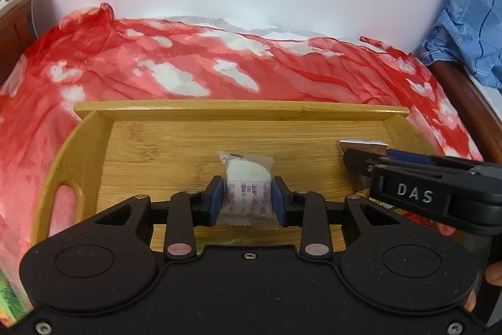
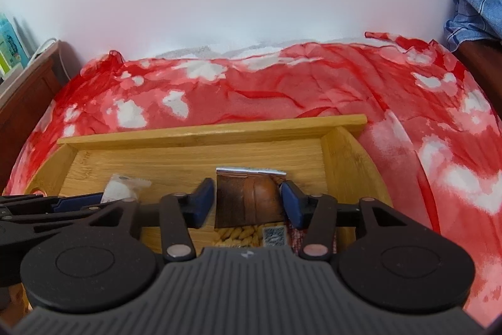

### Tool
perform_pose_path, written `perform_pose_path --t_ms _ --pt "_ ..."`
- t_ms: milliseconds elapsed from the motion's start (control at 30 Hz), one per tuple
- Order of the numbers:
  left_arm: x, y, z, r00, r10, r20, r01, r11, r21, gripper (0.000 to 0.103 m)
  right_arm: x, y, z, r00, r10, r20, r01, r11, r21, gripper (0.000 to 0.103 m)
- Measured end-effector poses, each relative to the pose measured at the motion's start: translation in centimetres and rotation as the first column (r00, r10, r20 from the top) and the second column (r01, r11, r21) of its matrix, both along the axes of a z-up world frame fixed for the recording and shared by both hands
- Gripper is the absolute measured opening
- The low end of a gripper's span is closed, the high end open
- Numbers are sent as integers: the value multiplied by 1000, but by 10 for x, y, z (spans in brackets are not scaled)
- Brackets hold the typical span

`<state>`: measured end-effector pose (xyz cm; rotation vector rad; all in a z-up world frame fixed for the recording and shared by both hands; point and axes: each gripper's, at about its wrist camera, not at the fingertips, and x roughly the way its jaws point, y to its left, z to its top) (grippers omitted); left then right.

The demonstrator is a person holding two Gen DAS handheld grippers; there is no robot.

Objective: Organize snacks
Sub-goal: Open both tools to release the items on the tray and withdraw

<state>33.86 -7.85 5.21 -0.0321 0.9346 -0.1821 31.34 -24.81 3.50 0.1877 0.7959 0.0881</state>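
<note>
Now | bamboo tray (image 1: pixel 175 140) mid-frame on red cloth (image 1: pixel 157 58) | left tongs (image 1: pixel 248 200) clamp white snack packet (image 1: pixel 249 181), centre | right tongs (image 2: pixel 248 200) flank brown snack packet (image 2: pixel 248 197), contact unclear | risk: tongs collide, packets slip outside tray

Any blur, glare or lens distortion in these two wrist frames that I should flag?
Left wrist view: strong fisheye bowing of the wooden tray rim; the white snack packet in the left gripper is sharp; the wall is washed out. Right wrist view: same bowing; the brown snack packet between the right gripper fingers is fairly sharp, and its foil top edge glints.
</note>
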Motion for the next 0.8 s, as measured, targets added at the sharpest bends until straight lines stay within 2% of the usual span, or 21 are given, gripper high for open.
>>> perform_pose_path --t_ms 33,200,367,433,567,667,800 --pt "-1 0 1 1000 -4 6 4 1000 7 38 -1 -1 1 1000 5 9 -5 1000 8 76" --pt "-10 1 11 999 -12 48 11 1000 29 54 -10 -4 11 999 8 46 -8 1000 8 84" --pt "-27 6 23 994 -3 110 -4 998 60 77 -26 -7 26 995 2 104 -3 1000 9 99" --pt "-36 7 27 991 -3 131 -6 998 68 78 -34 -8 31 992 6 123 -7 1000 7 103" --pt "-55 12 35 988 -4 157 -6 998 62 82 -52 -4 39 986 31 166 -24 999 -44 103" --pt "-72 13 39 983 -7 185 -6 998 67 88 -67 -1 44 979 44 197 -33 998 -58 103" --pt "-92 15 42 980 -11 198 -1 998 59 90 -88 1 49 972 61 228 -46 996 -72 103"
